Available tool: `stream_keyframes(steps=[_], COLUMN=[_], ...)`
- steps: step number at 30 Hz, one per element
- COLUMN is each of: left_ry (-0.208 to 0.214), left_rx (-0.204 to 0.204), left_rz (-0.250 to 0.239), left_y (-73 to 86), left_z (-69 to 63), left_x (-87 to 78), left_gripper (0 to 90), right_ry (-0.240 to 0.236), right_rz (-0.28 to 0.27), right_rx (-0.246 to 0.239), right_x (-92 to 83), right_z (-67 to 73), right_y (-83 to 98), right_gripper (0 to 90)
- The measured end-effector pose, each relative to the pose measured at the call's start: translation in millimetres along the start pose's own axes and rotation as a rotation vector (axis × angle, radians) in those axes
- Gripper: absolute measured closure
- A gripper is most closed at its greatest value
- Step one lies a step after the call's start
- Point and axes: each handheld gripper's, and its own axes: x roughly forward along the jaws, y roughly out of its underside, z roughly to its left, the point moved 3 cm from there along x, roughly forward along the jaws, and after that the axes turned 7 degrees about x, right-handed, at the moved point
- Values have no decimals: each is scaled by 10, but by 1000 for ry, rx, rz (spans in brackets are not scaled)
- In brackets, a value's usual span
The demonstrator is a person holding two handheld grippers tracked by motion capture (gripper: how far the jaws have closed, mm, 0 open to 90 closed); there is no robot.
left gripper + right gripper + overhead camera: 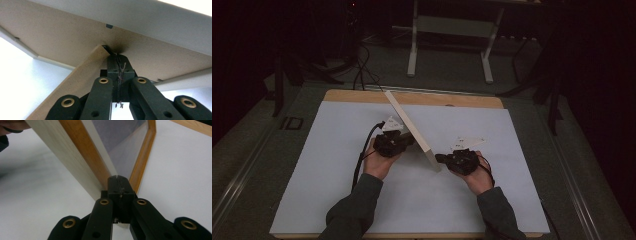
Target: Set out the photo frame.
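A picture frame (409, 127) stands on its edge on the white sheet (337, 165), running from the far middle toward me. My left gripper (406, 142) is behind it. In the left gripper view its jaws (117, 57) are shut, tips against the brown back board (62, 37) right beside the top of the fold-out stand strip (82, 72). My right gripper (439, 158) is at the frame's near end. In the right gripper view its jaws (117, 178) are shut, tips touching the frame's pale wooden edge (72, 162) near a corner, with the glass (120, 140) beyond. Nothing shows between either pair of jaws.
The white sheet covers a wooden tabletop whose bare strip (362, 96) shows at the far side. A cable (362, 155) trails from the left gripper across the sheet. Beyond the table stand white furniture legs (412, 50) and floor cables (362, 70) in a dark room.
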Motion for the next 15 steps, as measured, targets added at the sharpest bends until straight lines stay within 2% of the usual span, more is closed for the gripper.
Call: stream_keyframes(steps=[15], left_ry=[-7], left_rx=[7], left_rz=[2], left_y=[54], left_z=[3], left_x=[23], left_gripper=[900], right_ry=[-33], right_rz=[12], right_rx=[-33], right_x=[63], right_z=[106], right_y=[-14], right_gripper=[900])
